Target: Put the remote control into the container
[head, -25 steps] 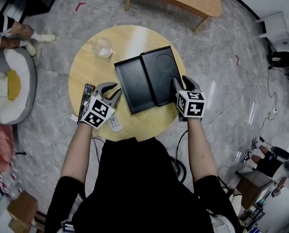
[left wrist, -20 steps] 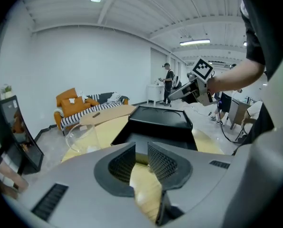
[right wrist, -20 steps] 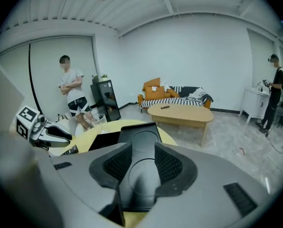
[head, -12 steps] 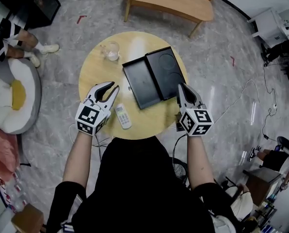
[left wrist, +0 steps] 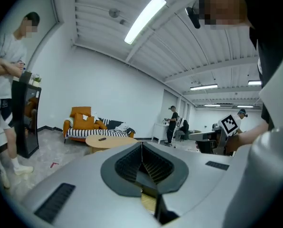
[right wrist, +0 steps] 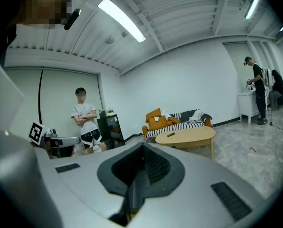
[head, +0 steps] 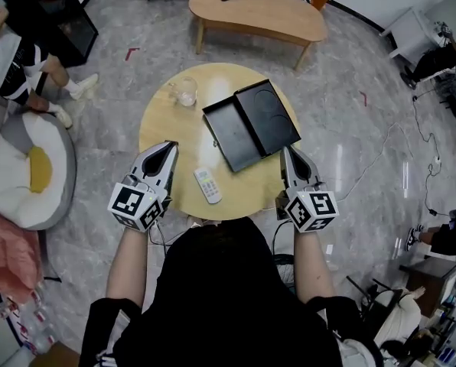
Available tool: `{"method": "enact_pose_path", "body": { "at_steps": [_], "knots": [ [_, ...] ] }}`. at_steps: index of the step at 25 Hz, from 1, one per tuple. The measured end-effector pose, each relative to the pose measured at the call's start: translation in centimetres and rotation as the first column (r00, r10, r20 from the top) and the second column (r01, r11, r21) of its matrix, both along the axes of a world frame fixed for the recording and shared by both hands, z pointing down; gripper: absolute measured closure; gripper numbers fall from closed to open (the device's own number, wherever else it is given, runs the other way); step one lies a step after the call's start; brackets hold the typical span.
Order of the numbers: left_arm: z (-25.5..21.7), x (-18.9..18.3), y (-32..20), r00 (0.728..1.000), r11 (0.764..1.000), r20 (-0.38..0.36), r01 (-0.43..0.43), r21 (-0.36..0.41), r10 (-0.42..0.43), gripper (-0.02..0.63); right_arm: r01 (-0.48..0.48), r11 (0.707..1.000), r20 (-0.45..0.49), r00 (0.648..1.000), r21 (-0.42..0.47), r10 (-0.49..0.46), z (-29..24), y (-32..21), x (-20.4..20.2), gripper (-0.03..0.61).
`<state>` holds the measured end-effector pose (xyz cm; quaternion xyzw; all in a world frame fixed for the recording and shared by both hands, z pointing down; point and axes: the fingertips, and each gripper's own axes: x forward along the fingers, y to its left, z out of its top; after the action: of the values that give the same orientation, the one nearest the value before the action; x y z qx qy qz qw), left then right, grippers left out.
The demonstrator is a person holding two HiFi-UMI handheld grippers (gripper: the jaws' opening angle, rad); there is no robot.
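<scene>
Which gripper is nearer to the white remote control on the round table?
Left. The left gripper hangs just left of the white remote control. The right gripper is farther away on its right, beside the black container.

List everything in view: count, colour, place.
round table: 1, light wood, centre of the head view
container: 1, black, lying open and empty, table's right half
remote control: 1, white, on the table near its front edge, outside the container
glass cup: 1, clear, table's far left
coffee table: 1, light wood, beyond the round table
beanbag: 1, white and yellow, floor at left
bystander: 1, white top, far left
left gripper: 1, grey, shut, empty
right gripper: 1, grey, shut, empty
</scene>
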<state>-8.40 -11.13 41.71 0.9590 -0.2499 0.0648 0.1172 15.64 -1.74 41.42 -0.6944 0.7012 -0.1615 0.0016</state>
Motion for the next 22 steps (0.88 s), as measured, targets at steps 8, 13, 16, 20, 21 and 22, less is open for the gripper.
{"method": "enact_pose_path", "body": {
  "at_steps": [8,13,16,20,21,22],
  "knots": [
    [-0.7,-3.5,2.0,0.998,1.000,-0.054,0.019,-0.010,-0.019,0.606,0.003,0.999,0.030,1.000,0.033,-0.004,0.0,2.7,-3.3,0.569],
    [-0.3,-4.1,2.8,1.000,1.000,-0.028,-0.006,-0.016,0.005,0.607,0.009,1.000,0.030,0.999,0.029,-0.010,0.1,3.1,-4.9,0.569],
    [-0.3,-4.6,2.6,1.000,1.000,-0.014,0.012,-0.017,-0.013,0.607,0.015,0.999,0.027,1.000,0.033,-0.016,-0.1,3.0,-5.4,0.569],
    [0.0,-5.4,2.4,0.999,0.999,-0.010,0.035,-0.008,-0.035,0.606,0.018,0.999,0.026,0.999,0.040,-0.019,-0.2,2.5,-5.6,0.569],
    [0.1,-5.6,2.3,0.999,0.999,-0.005,0.037,-0.007,-0.037,0.606,0.018,0.999,0.030,0.999,0.041,-0.019,-0.2,2.3,-5.5,0.569],
    [0.3,-5.7,2.2,0.999,0.999,-0.001,0.041,-0.009,-0.041,0.606,0.016,0.999,0.035,0.999,0.041,-0.018,-0.2,2.2,-5.5,0.569]
  ]
}}
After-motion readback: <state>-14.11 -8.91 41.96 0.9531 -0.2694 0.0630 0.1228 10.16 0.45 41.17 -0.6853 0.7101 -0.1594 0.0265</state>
